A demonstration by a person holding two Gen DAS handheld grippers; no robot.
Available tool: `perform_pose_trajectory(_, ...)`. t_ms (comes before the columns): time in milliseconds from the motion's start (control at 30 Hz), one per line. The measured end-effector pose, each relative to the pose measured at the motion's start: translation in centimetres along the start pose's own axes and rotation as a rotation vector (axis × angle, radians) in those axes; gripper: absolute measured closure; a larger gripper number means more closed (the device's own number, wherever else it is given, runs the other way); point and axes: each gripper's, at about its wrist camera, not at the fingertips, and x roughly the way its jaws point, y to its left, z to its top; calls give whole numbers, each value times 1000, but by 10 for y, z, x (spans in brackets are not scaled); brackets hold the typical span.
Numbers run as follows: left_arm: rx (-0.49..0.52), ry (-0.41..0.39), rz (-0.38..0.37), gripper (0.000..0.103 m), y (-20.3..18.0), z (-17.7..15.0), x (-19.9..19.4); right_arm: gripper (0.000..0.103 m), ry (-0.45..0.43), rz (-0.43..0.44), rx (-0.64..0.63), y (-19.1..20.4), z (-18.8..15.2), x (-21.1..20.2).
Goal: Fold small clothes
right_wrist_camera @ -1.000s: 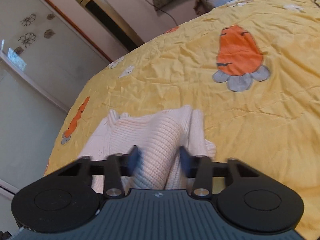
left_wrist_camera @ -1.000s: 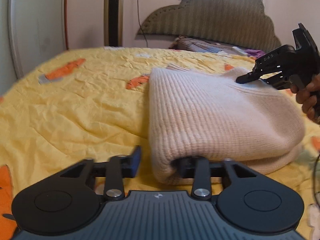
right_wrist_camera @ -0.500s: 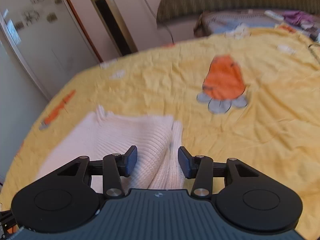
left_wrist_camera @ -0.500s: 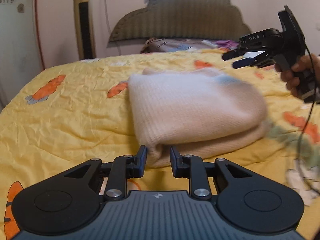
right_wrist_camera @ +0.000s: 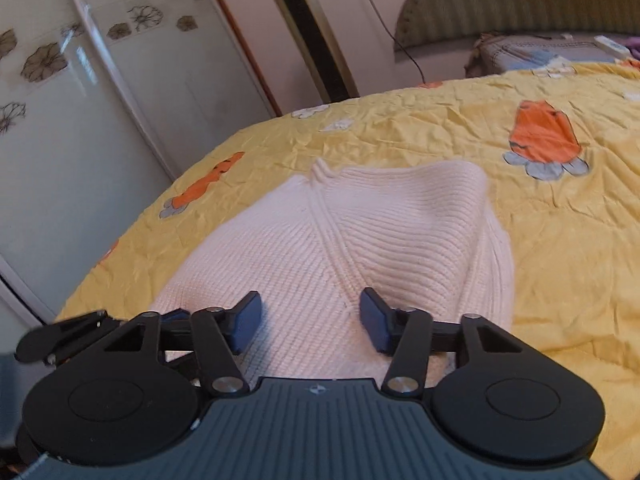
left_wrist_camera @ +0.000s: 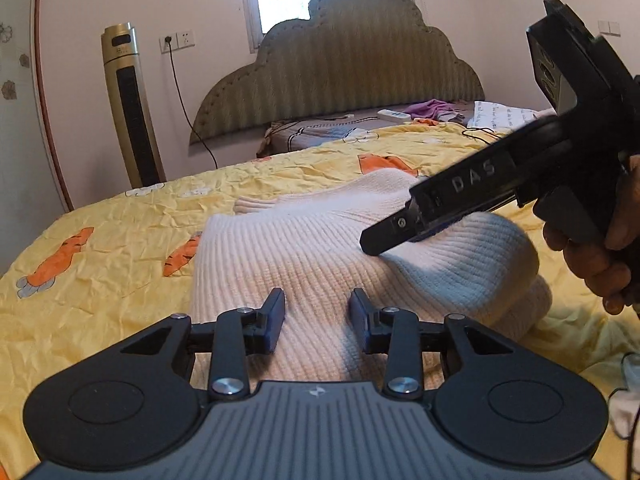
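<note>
A cream ribbed knit sweater (left_wrist_camera: 320, 256) lies folded into a thick bundle on the yellow bedspread (left_wrist_camera: 104, 272); it also shows in the right wrist view (right_wrist_camera: 360, 240). My left gripper (left_wrist_camera: 316, 324) is open and empty, hovering just over the sweater's near edge. My right gripper (right_wrist_camera: 310, 320) is open and empty above the sweater's right part. In the left wrist view the right gripper (left_wrist_camera: 384, 238) reaches in from the right, its tip resting at the sweater's top.
The yellow bedspread with orange carrot prints (right_wrist_camera: 544, 136) covers the bed. A padded headboard (left_wrist_camera: 344, 64) and pillows with small items stand at the back. A gold tower fan (left_wrist_camera: 132, 104) is by the wall. Glass wardrobe doors (right_wrist_camera: 80, 120) are on the left.
Both grippers let go of the sweater and opened wider. The left gripper rose over the bundle's near edge. The right gripper came down over the sweater's top.
</note>
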Motion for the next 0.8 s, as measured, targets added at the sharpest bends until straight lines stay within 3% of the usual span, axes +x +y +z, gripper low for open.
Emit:
perform_pose_trajectory(67,-44,-14,-36,66,10,13,-14,48,21,-15,-48,6,3,0)
perform_pose_trajectory(133,-46,-78,-34,62,20,28,-23,46,37,-22,-29,10,10,-6)
perform_pose_trajectory(167,-35,-100,-6,48,24,36,-22,43,32,-18,13,9,18,-12)
perform_pose_trajectory(233,-22,-107,76,20,33,53,-2,23,-43,-1,73,6,36,-25)
perform_pose_trajectory(267,-30,-85,111,17,39,59,14,16,-95,9,83,3,45,-28)
perform_pose_trajectory(300,-37,-34,125,17,44,63,34,5,-130,3,88,0,53,-28)
perform_pose_trajectory(333,-34,20,139,17,46,66,51,0,-148,-15,94,-2,59,-24)
perform_pose_trajectory(400,-5,82,156,17,42,64,79,2,-123,-90,112,-11,70,-4)
perform_pose_trajectory(467,-60,159,100,18,43,52,100,8,-54,-175,89,-21,70,24)
perform_pose_trajectory(533,-186,118,71,17,55,37,101,13,49,-191,87,-36,58,50)
perform_pose_trajectory(633,-268,127,24,17,71,31,105,14,20,-178,-11,-34,43,53)
perform_pose_trajectory(700,-268,146,29,16,72,35,103,13,34,-180,-22,-33,45,56)
perform_pose_trajectory(800,-338,143,16,18,79,40,79,10,34,-194,-57,-26,48,54)
